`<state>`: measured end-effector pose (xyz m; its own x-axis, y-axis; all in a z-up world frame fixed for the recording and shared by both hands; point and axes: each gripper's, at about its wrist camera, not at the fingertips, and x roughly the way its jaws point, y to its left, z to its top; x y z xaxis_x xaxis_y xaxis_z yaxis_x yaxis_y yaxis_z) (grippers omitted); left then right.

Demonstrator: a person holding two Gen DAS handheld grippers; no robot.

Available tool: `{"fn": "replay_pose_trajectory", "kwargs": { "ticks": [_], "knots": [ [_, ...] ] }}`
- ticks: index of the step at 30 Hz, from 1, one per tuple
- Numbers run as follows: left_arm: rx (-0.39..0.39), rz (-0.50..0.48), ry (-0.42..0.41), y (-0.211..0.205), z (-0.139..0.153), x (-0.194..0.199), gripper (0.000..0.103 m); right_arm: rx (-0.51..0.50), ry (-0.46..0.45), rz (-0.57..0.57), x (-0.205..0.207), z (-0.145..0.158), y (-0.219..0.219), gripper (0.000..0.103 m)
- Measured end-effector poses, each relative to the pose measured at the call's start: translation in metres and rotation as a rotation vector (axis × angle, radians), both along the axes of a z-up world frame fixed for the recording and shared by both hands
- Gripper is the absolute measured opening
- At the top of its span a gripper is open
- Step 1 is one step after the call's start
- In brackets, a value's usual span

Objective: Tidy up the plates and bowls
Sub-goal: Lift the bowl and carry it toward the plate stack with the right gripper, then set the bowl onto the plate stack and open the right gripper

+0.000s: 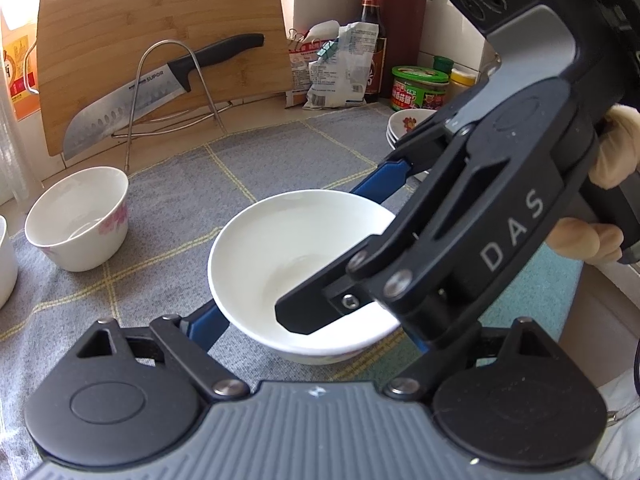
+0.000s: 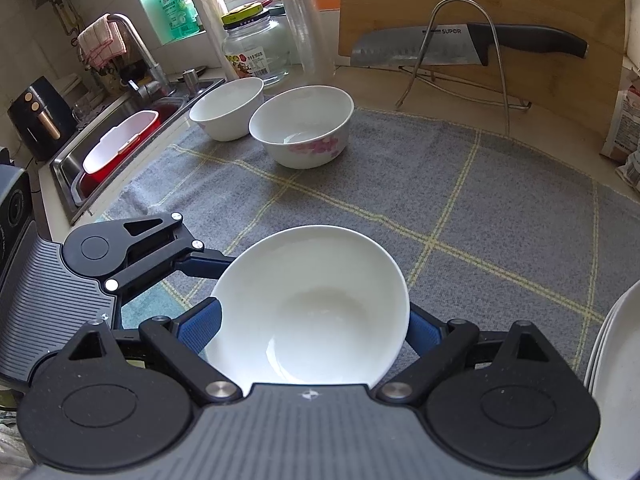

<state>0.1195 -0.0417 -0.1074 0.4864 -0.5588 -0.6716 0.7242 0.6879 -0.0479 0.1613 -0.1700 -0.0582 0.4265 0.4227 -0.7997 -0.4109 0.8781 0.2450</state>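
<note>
Bowls on my counter number four as far as I can count: one plain white bowl (image 2: 308, 312) between my grippers, two flowered bowls (image 2: 302, 124) standing side by side at the far edge of the grey checked cloth (image 2: 480, 216), and the rim of one more white vessel (image 1: 6, 260) at the left border of my left view, too cut off to name surely. Plates (image 2: 616, 380) sit in one stack at my right; I make out about three rims.

My right gripper (image 2: 314, 330) has its two blue pads (image 2: 200, 328) pressed on opposite sides of the plain bowl, jaws wide around it. My left gripper (image 1: 304, 332) straddles the same bowl from the other side; one blue finger (image 1: 206, 330) lies against the bowl's wall, but the other is hidden behind the right tool, so I cannot tell whether it grips. The bowl's foot is hidden, so I cannot say whether it rests on the cloth.

One knife (image 1: 160, 92) hangs in one wire rack (image 1: 168, 92) against one wooden cutting board (image 1: 160, 20). One glass jar (image 2: 256, 48) stands near the sink (image 2: 120, 148).
</note>
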Motion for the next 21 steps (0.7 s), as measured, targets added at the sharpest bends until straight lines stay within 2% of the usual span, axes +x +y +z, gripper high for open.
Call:
{"fn": "replay_pose_trajectory", "kwargs": {
  "ticks": [15, 21],
  "knots": [
    [0.015, 0.027, 0.012, -0.0048, -0.0072, 0.0006, 0.092, 0.018, 0.01, 0.01, 0.0023, -0.0043, -0.0043, 0.098],
    [0.018, 0.044, 0.001, -0.0048, -0.0055, -0.0009, 0.095, 0.031, 0.009, 0.014, 0.0036, -0.0038, -0.0064, 0.103]
  ]
}}
